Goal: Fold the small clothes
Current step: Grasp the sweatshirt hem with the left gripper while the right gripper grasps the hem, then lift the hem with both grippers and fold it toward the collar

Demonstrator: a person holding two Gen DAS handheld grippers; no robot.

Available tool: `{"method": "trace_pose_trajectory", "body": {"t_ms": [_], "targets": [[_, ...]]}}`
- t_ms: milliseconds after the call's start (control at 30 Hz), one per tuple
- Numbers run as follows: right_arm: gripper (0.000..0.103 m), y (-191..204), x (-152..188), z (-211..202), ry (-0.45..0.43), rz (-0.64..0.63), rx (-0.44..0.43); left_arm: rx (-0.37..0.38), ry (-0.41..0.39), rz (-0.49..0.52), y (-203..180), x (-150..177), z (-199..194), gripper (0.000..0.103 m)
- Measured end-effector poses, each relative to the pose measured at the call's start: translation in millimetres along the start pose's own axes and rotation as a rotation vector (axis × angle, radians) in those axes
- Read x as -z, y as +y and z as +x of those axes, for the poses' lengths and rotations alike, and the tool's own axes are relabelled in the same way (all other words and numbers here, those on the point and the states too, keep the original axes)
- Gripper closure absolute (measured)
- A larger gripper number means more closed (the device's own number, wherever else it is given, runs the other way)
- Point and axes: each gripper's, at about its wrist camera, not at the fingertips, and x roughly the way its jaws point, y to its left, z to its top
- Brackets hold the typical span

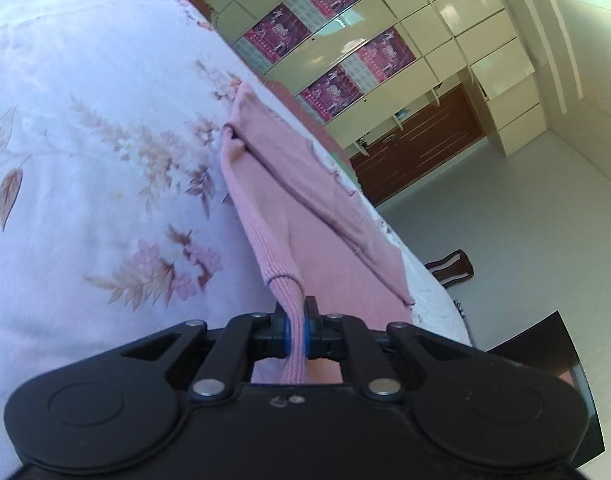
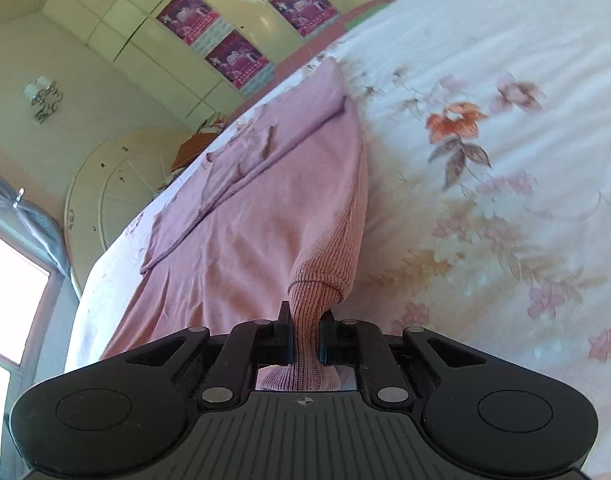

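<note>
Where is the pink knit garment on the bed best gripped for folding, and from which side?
By its ribbed hem corners, one per gripper, coming in low from the near edge. The pink garment lies flat on the floral bedsheet, so only its thick ribbed edge offers a pinchable fold. Both the left gripper and right gripper are shut on that ribbing, which looks like a sound hold.

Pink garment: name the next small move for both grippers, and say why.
Probably lift both ribbed corners and carry them toward the far edge. The left gripper and right gripper each pinch the pink garment, which otherwise lies spread on the floral bedsheet.
</note>
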Motion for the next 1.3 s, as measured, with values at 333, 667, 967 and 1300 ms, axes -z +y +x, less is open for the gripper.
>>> {"method": "trace_pose_trajectory", "body": {"t_ms": [333,667,967,1300], "targets": [[0.093,81.8,-82.0,-33.7,-0.159,-0.137,-0.087,0.088,-0.119,-0.036,-50.2,-61.7,-3.5,0.098],[0.093,71.4,-101.8,-5.2,-0.158,-0.042,-0.091,-0.002,-0.071,-0.067,-39.5,-77.5,32.7,0.098],[0.093,52.5,-165.5,66.0,-0.145,0.049,-0.080,-0.030,-0.063,-0.098,-24.4,-150.0,134.8,0.098],[0.093,9.1,-286.5,244.5,-0.080,0.134,-0.043,-0.196,0.025,0.001,1.7,-237.7,315.1,0.098]]}}
